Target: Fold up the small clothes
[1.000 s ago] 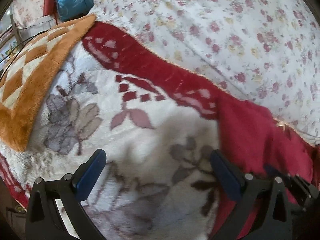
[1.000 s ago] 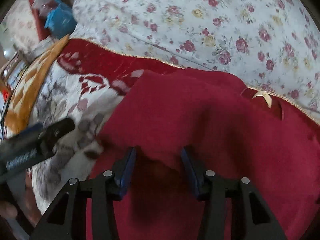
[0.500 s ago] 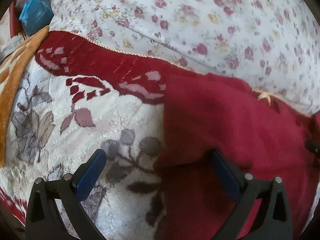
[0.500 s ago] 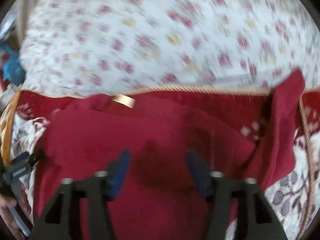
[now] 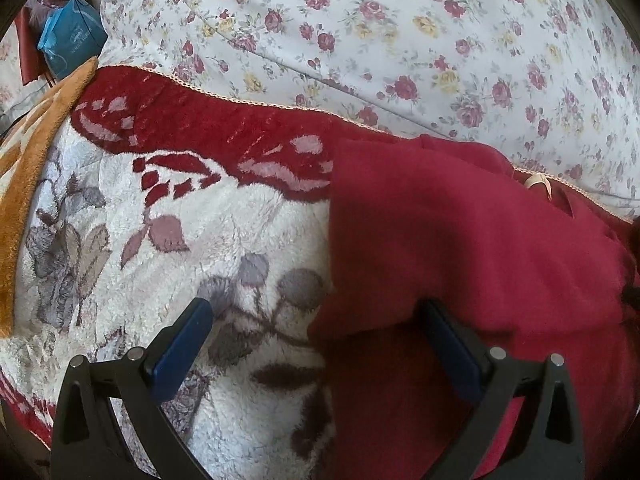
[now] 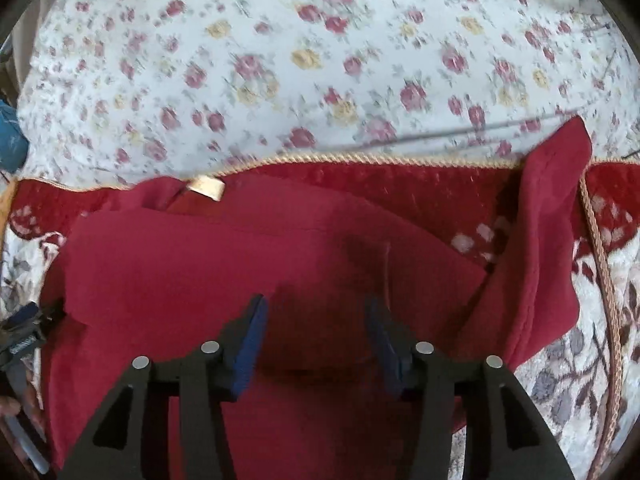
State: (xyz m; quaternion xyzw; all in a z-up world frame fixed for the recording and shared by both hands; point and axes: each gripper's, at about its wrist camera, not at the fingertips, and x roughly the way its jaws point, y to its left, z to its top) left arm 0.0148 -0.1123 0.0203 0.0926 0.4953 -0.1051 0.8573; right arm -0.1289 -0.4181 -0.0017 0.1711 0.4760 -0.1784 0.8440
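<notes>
Red garment [image 6: 240,272] lies spread on fleece blanket [image 5: 192,248], beside floral sheet [image 5: 400,40]. Right tool [image 6: 316,320] has just been opening, fabric between unpinched; left tool [image 5: 316,336] spread at garment's edge. Pinch corners squarely, fold evenly.

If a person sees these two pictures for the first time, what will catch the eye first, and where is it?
First comes the dark red garment, spread on a fluffy blanket with a red border and grey leaves. Behind both lies a pale sheet printed with small roses. Low in each view stands an open gripper with blue pads: the left gripper at the garment's edge, the right gripper over its middle.
</notes>
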